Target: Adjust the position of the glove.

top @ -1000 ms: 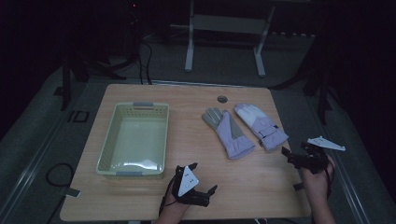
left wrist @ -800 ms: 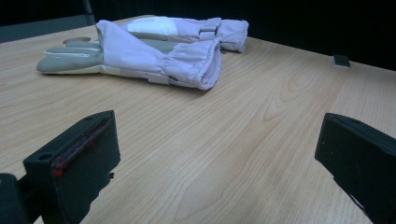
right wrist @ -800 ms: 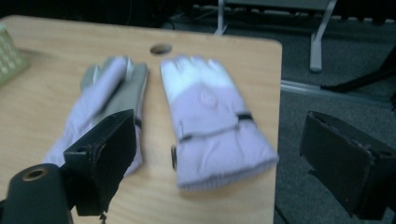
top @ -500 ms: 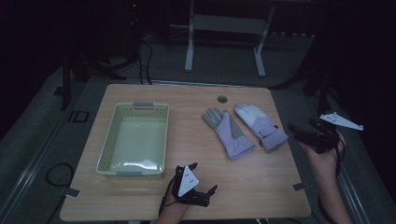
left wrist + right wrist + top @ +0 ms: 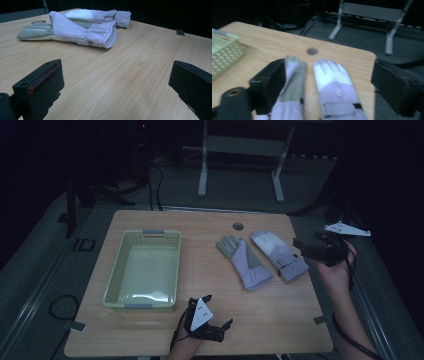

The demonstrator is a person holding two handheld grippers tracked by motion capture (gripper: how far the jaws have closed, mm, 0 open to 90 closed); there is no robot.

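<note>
Both gloves (image 5: 262,257) lie ahead of my open right jaws, ungrasped; basket (image 5: 143,269) empty; left jaws apart too.

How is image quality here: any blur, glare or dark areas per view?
High view: dim, surroundings near black, a soft glare patch in the basket. Left gripper view: sharp on the table and gloves, its fingers soft. Right gripper view: motion-blurred throughout, gloves smeared.

Lilac-and-grey gloves (image 5: 262,257), pale green, seemingly perforated basket (image 5: 145,270), wood-grain table (image 5: 280,320).
</note>
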